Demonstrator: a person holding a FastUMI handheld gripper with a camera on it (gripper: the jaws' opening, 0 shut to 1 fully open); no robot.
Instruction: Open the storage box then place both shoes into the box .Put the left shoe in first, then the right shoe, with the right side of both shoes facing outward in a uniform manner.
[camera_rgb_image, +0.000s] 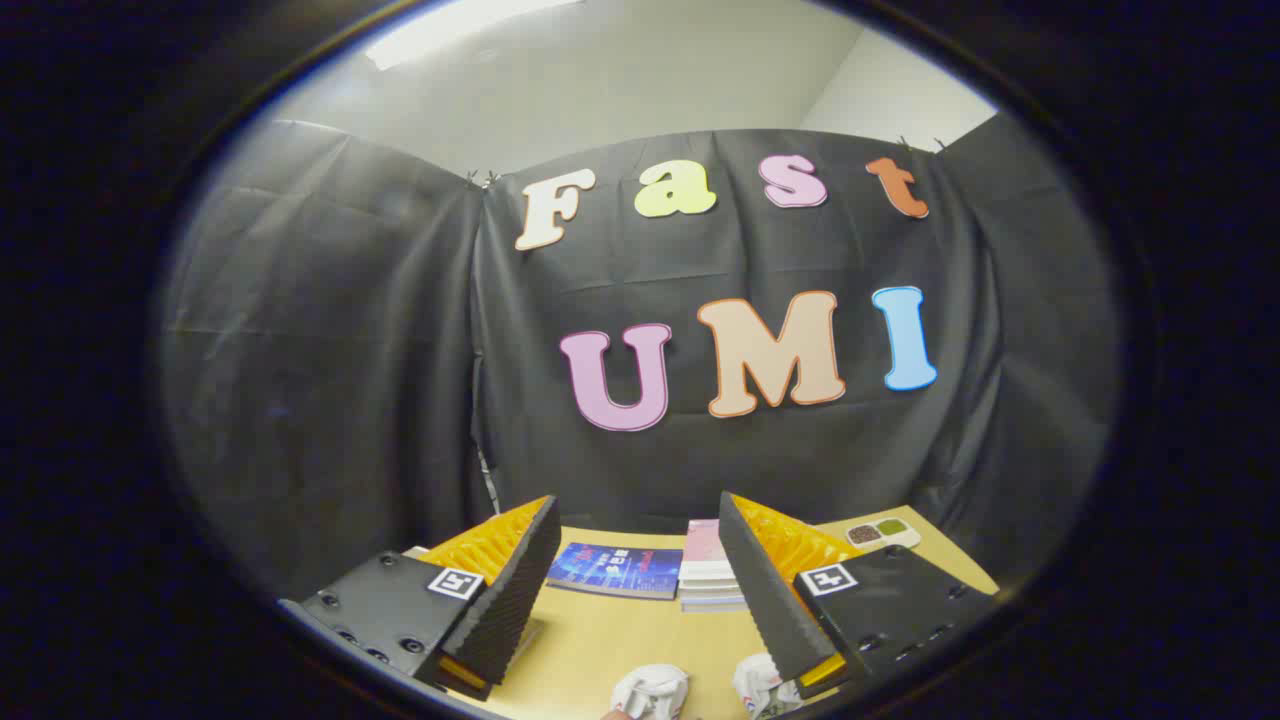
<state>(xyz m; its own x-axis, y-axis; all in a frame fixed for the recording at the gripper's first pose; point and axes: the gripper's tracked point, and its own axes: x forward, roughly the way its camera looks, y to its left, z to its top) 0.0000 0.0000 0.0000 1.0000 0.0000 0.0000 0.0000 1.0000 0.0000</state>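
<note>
The table is a pale yellowish tan. On it, beyond the open fingers of the gripper, lies a book with a dark blue cover carrying lighter blue streaks and a touch of red. To its right, a stack of books shows a pink top cover over white page edges. Farther right, a cream tray holds one brown patch and one olive-green patch. Nearest, two shoes are white with faint grey creases.

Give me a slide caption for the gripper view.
Open claw held above a wooden table, two books beyond its fingers, white shoes below.
</note>
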